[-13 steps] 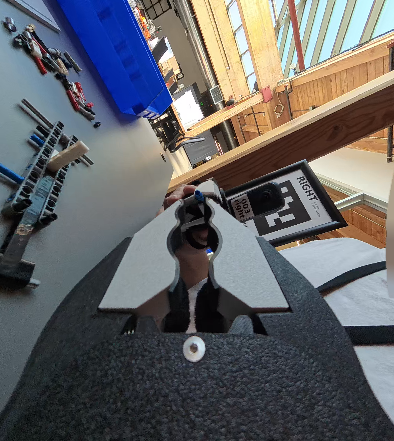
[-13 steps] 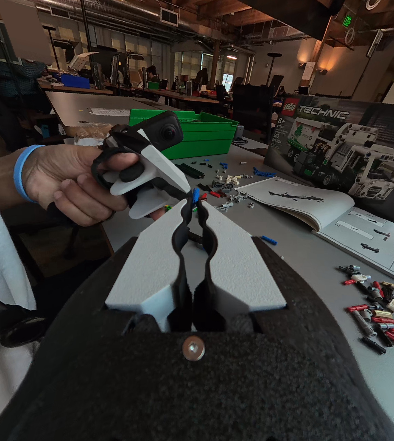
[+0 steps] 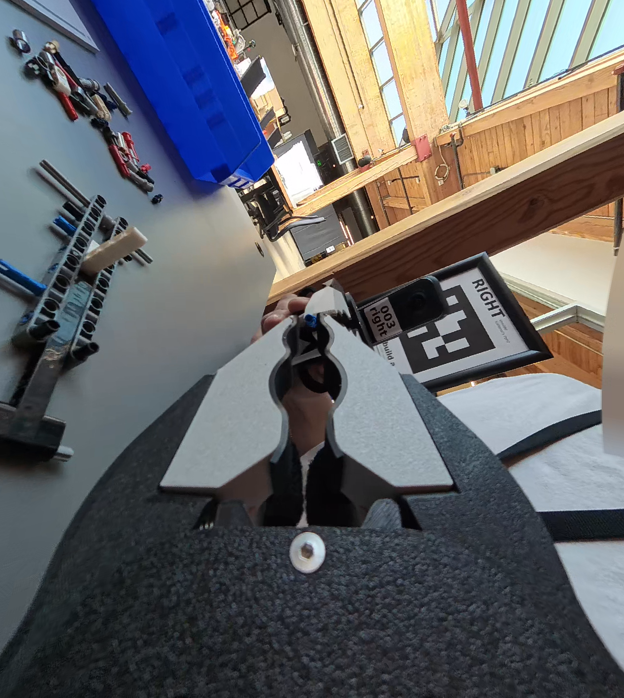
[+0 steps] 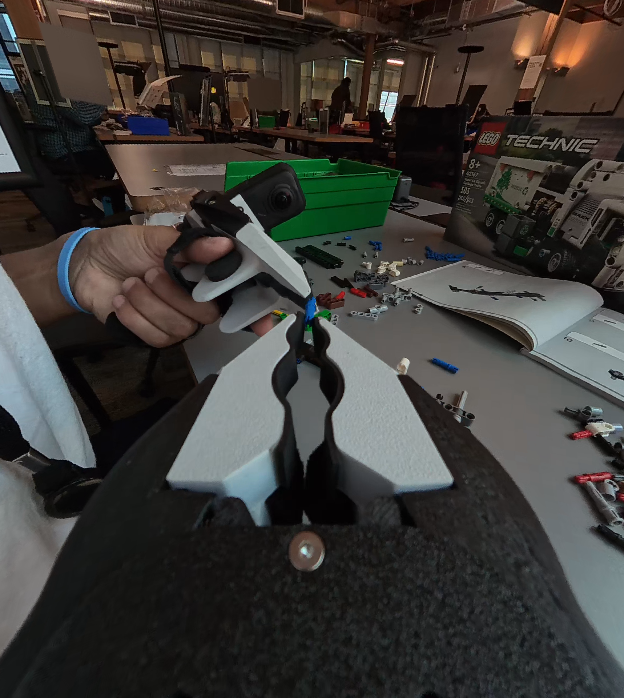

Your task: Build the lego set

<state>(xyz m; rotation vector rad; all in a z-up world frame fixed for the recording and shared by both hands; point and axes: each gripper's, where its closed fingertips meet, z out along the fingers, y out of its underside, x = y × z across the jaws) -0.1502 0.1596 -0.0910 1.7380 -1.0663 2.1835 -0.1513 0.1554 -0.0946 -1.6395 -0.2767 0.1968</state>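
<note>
Lego pin [image 4: 309, 310], small and blue, sits in mid-air off the near edge of the grey table [image 4: 491, 396], right where the two handheld grippers meet tip to tip. From the right wrist camera, the right gripper [image 4: 305, 328] has its fingers narrowed to a slim gap around the pin's lower end, apparently pinching it. The pin's long axis runs roughly in line with those fingers, pointing up and away. The left gripper [image 4: 304, 296] comes in from the left of the pin, held in a hand [image 4: 133, 279] wearing a blue wristband, and its pointed tip touches the pin's upper end. From the left wrist camera, the left gripper [image 3: 308, 328] looks nearly closed at its tips, with the pin [image 3: 310, 321] just beyond them; whether it actually grips the pin cannot be told. Both grippers are equally near. A partly built dark beam frame [image 3: 57, 294] lies on the table, well apart from the pin. The pin's middle is hidden by fingertips, so which side truly holds it is uncertain.
</note>
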